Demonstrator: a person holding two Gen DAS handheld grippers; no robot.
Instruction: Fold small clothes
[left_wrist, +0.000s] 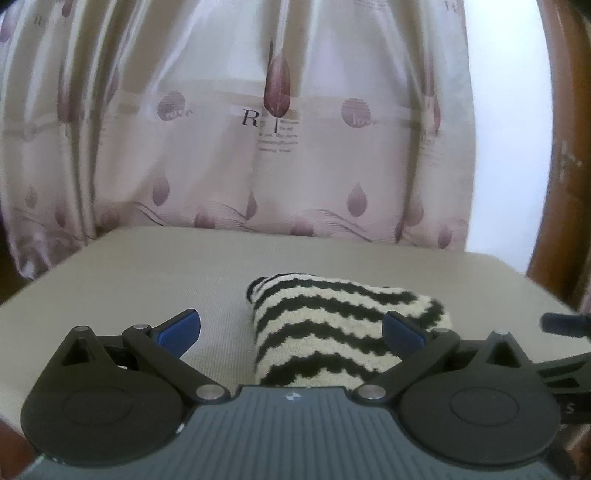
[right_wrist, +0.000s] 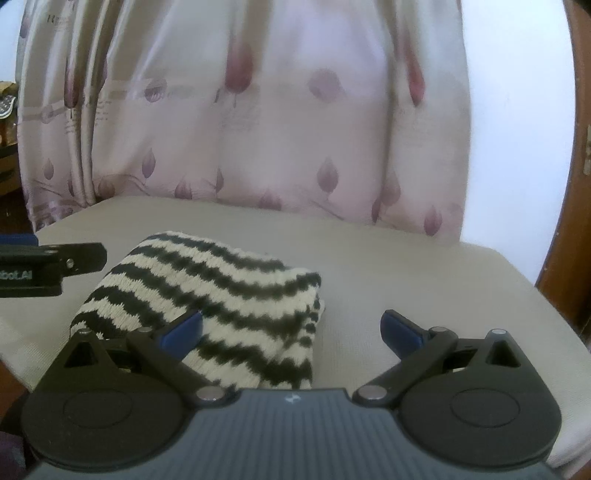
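A pale curtain (left_wrist: 236, 129) printed with mauve leaf shapes, round dots and some small lettering hangs in folds across the back of both views, its hem meeting the far edge of a beige cushioned seat (left_wrist: 140, 280). To the right of the curtain is a strip of plain white wall (left_wrist: 506, 129), and beyond that a curved dark brown wooden frame (left_wrist: 565, 147) that rises beside the seat. The seat's cover is a plain, fine-woven fabric.

One garment is in sight: a single black-and-cream zigzag-striped knit piece (right_wrist: 218, 306), folded into a thick compact bundle and lying on the seat. Taking this knit as the landmark, the curtain lies behind it, and bare seat fabric spreads out on either side.

There are two tools. The left tool (left_wrist: 291, 328) sits just in front of the knit with its blue-padded fingers (left_wrist: 181, 328) spread wide; the knit lies between them, nearer its right finger, and they grip nothing. The right tool (right_wrist: 291, 328) is also spread wide and empty, placed at the front right corner of the knit, with its left finger over the striped fabric and its right finger over bare seat. In the right wrist view, the black body of the left tool shows just to the left of the knit.
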